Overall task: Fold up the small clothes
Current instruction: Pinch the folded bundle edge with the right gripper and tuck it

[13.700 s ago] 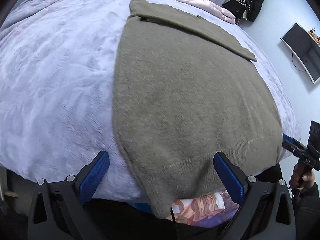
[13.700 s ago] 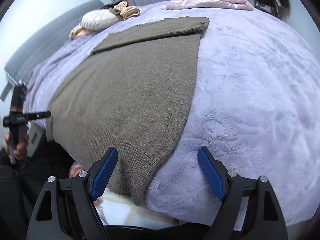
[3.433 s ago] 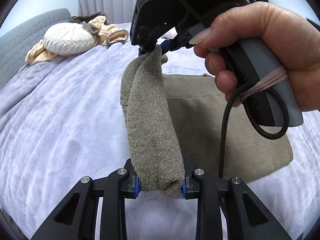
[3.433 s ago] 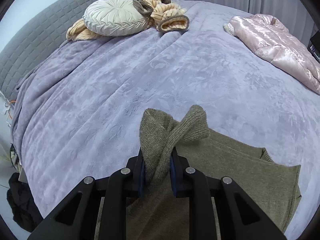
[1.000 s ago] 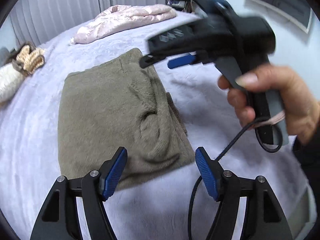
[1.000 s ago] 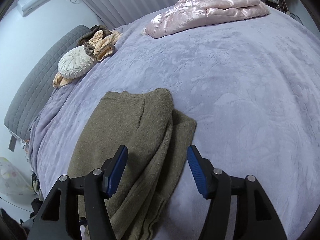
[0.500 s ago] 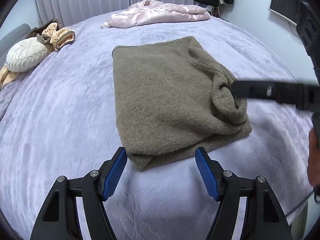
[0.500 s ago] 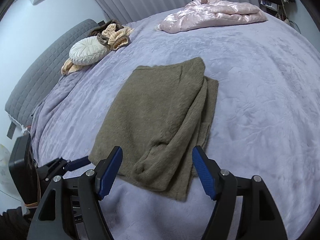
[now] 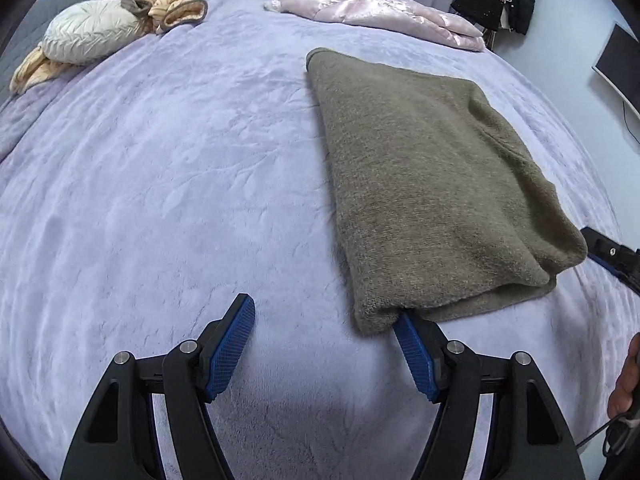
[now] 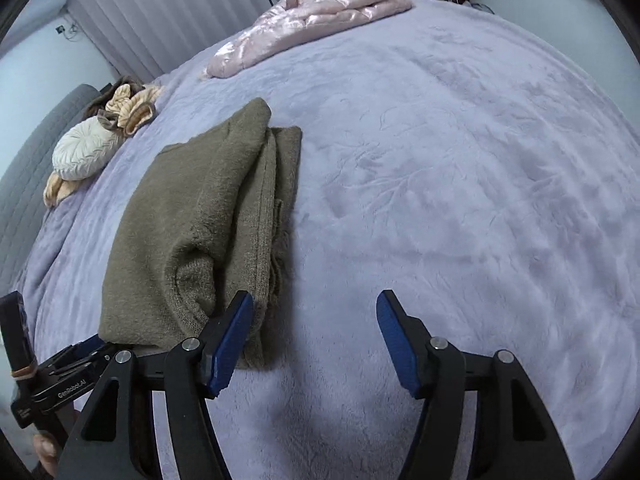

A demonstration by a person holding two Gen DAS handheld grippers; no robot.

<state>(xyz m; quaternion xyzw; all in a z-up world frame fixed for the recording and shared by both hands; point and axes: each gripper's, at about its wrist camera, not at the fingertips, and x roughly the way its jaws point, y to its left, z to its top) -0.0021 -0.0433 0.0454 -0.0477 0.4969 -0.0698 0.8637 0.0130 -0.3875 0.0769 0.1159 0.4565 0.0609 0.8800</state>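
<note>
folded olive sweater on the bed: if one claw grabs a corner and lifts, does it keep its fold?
Probably not. The olive sweater is soft knit, with loose stacked layers showing at its near edge, so it would likely sag and unfold. Its fuzzy surface on the plush bedspread suggests that pushing would bunch it rather than slide it.

Two hand-held grippers angled downward, nothing gripped.
Left gripper (image 9: 326, 340) with jaws spread wide; right gripper (image 10: 316, 336) with jaws closing, nothing between them.
</note>
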